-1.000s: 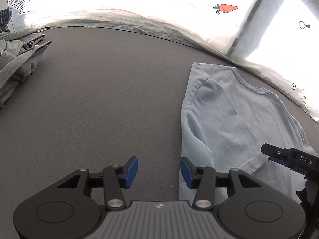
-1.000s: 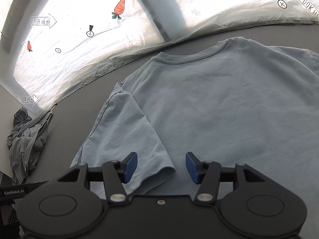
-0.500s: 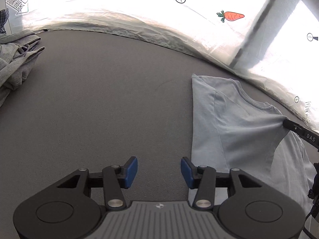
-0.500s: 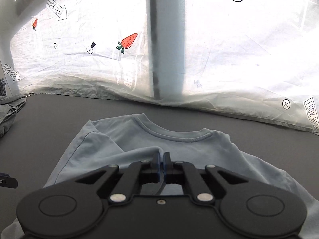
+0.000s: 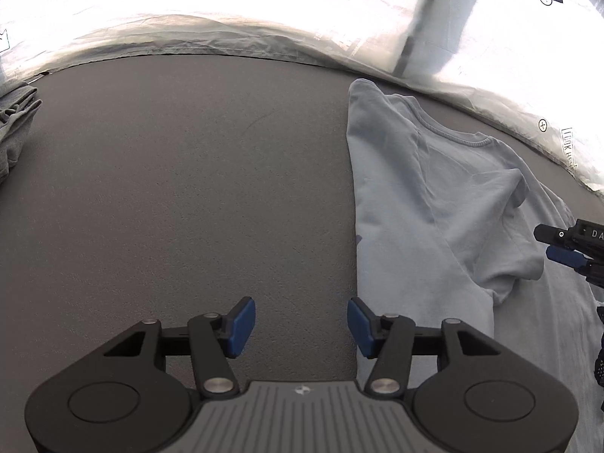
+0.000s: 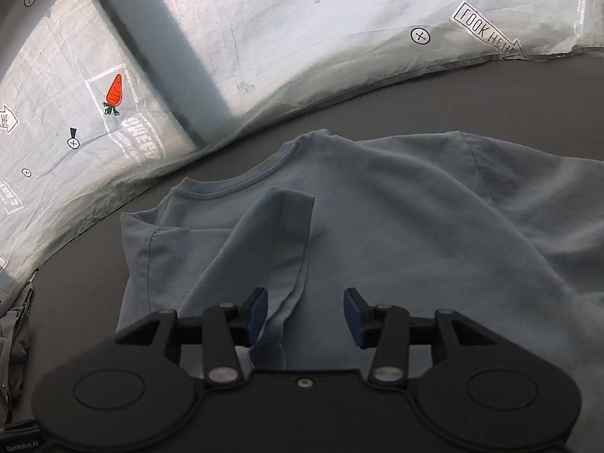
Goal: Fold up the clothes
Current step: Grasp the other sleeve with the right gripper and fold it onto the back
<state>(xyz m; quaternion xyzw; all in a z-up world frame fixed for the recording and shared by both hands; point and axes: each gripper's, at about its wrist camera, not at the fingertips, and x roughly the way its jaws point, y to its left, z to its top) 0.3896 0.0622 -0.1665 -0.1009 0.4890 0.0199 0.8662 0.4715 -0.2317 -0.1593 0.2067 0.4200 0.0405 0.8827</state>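
A light blue T-shirt (image 5: 434,204) lies on the dark grey table, collar toward the far wall. Its left sleeve (image 6: 264,241) is folded inward over the chest. My right gripper (image 6: 305,315) is open and empty just above the shirt, with the sleeve's hem lying between and under its fingers. It also shows at the right edge of the left wrist view (image 5: 566,249). My left gripper (image 5: 300,324) is open and empty, low over the table at the shirt's left edge.
A pile of grey clothes (image 5: 15,128) lies at the far left of the table, also seen in the right wrist view (image 6: 15,324). A white sheet with printed marks (image 6: 339,37) hangs behind the table (image 5: 170,188).
My right gripper was shut on the sleeve half a second ago and carried it inward. It has opened and let the sleeve drop onto the chest. My left gripper stayed open.
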